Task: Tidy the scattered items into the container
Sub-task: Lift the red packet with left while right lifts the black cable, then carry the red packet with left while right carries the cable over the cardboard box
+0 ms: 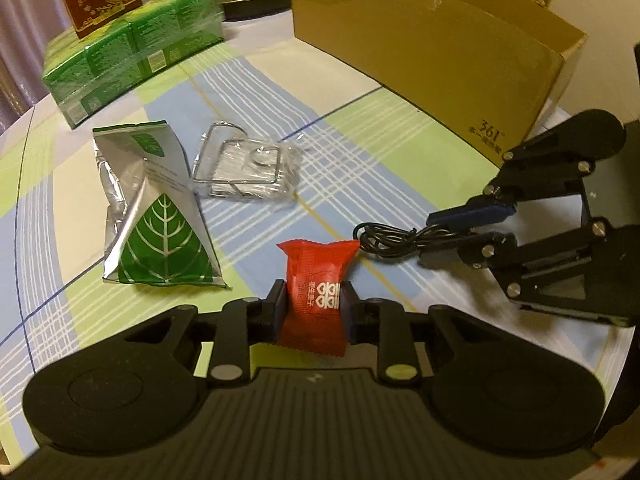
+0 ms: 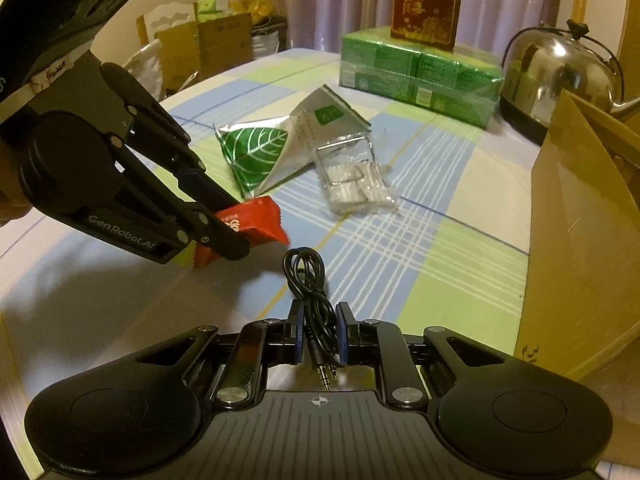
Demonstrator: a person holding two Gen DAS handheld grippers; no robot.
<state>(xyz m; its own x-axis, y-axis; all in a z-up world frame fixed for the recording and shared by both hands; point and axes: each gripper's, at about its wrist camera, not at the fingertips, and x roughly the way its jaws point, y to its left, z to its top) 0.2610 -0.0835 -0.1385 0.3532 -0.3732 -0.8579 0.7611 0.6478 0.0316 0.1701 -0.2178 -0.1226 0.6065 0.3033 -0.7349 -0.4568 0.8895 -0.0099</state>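
Left wrist view: left claw (image 1: 311, 306) pinches the candy (image 1: 316, 292) mid-wrapper — light, crinkly; right claw (image 2: 319, 330) clamps the limp cable (image 2: 310, 280) bundle.

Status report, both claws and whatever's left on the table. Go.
Left claw shut on red candy. Right claw shut on black cable. Leaf pouch and clear packet on cloth. Path to box open.

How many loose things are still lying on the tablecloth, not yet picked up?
2: the silver-green leaf packet and, beside it toward the cardboard box, the clear-wrapped wire holder. More may lie out of view.
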